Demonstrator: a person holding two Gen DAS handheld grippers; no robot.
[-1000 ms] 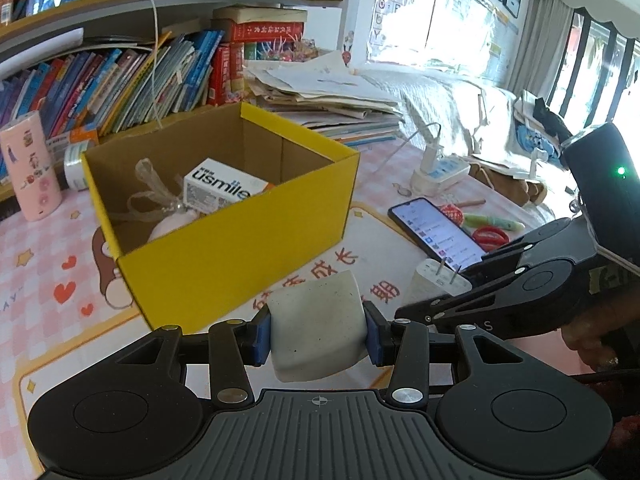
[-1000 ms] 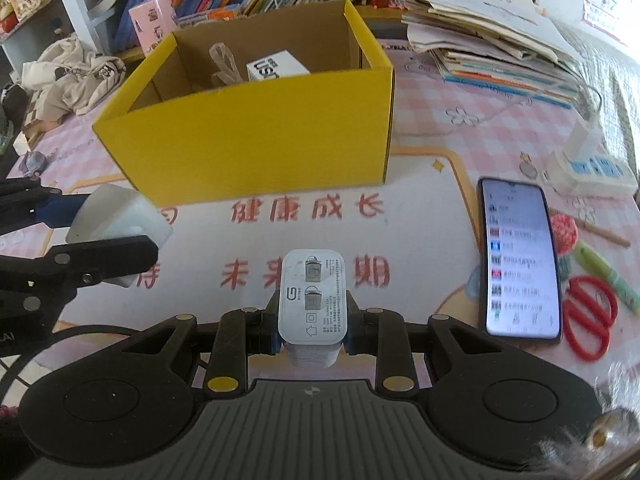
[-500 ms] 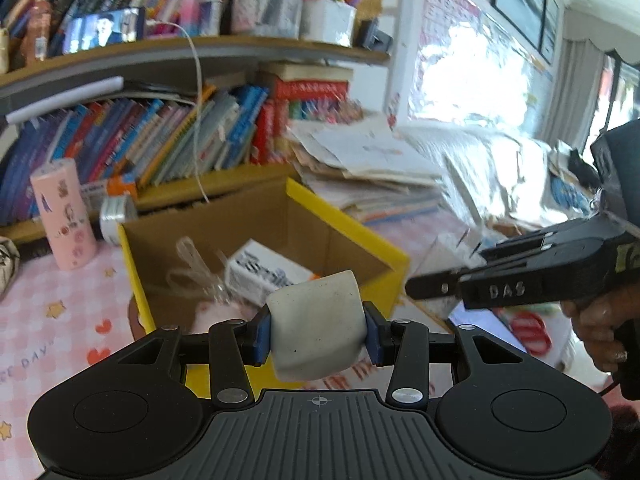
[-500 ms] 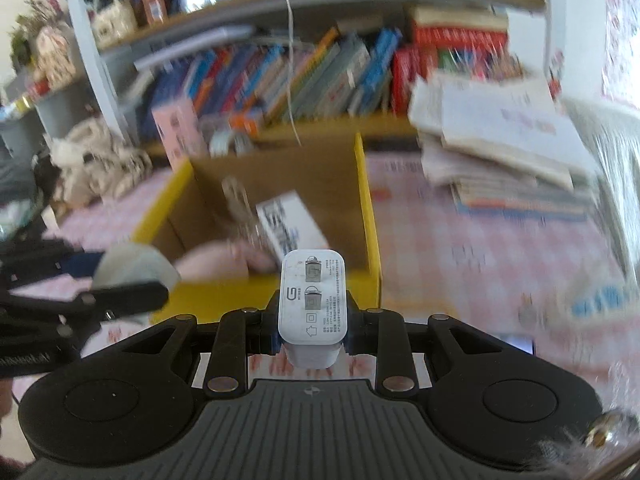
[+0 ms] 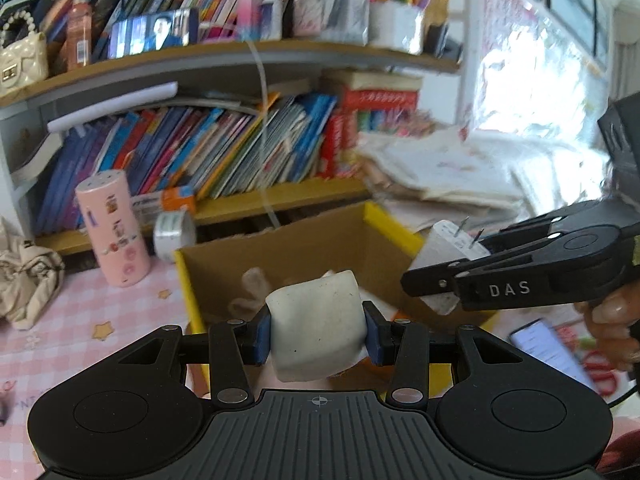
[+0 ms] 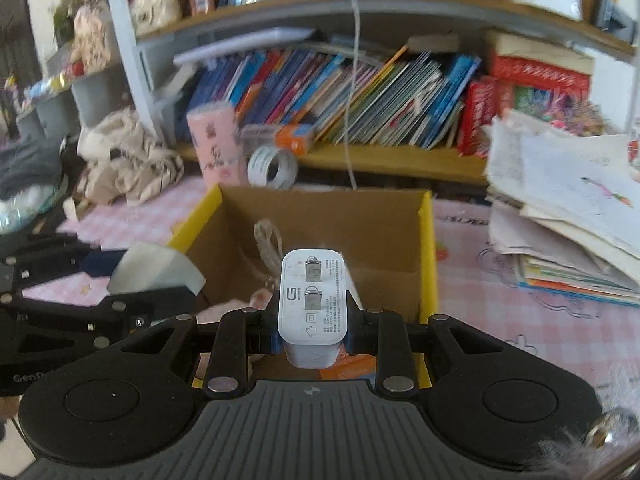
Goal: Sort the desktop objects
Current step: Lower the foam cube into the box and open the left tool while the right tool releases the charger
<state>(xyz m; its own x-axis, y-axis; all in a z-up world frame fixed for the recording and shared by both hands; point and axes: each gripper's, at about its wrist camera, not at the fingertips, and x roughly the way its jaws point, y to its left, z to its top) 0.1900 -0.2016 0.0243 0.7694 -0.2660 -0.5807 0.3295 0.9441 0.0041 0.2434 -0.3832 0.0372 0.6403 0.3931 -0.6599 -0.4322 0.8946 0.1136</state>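
Above the open yellow box (image 6: 320,232), both tongs hang loaded. Left tongs (image 5: 318,334): closed on a white eraser-like block (image 5: 316,326), pinched at its two sides between blue pads, poised over the box's near-left part. Right tongs (image 6: 314,338): closed on a white plug charger (image 6: 313,300), prongs uppermost; seen from the left wrist view, the charger (image 5: 444,248) sits at about 2 o'clock, over the box's right wall. Box contents, partly hidden by the held items: a clear ribbon bow (image 6: 267,240) and something pale and pink beneath. Behind the box, at 11 o'clock on the pink-checked bench (image 6: 520,320), stand a pink canister (image 6: 218,144) and a tape roll (image 6: 273,168). Step in hand, as judged: delivery of both items into the box. The next move calls for lowering each load below the rim, clear of the walls and of the other tongs, then parting the fingers so it drops inside.
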